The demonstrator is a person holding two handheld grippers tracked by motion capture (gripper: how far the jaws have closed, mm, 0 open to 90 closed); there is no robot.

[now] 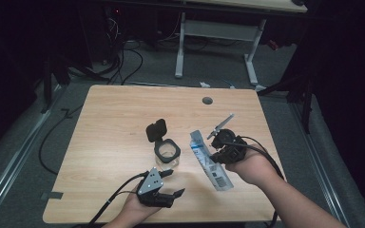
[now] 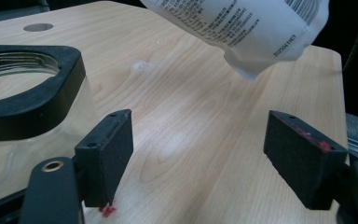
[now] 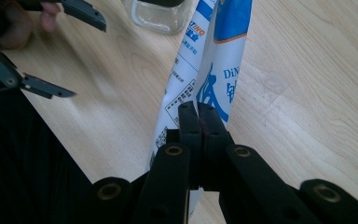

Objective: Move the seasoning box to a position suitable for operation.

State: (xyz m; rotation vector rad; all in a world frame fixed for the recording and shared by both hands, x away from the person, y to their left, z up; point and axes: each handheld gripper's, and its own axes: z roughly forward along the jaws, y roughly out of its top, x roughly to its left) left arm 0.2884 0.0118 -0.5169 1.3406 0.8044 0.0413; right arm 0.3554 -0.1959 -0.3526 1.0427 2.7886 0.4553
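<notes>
A clear glass jar (image 1: 167, 153) with a black square collar stands mid-table, its black flip lid (image 1: 156, 129) open behind it. The jar's collar (image 2: 23, 88) fills the left of the left gripper view. My right gripper (image 1: 217, 154) is shut on a white and blue pouch (image 1: 210, 160), holding it above the table just right of the jar. The jaws pinch the pouch (image 3: 209, 70) near its middle, and its white underside (image 2: 242, 28) hangs over the table. My left gripper (image 1: 173, 183) stands open, close in front of the jar, with nothing between its fingers (image 2: 107, 154).
The wooden table (image 1: 114, 118) has a round cable hole (image 1: 207, 100) near its far edge. Cables trail from both grippers over the front edge. A white desk frame (image 1: 216, 45) stands on the floor behind.
</notes>
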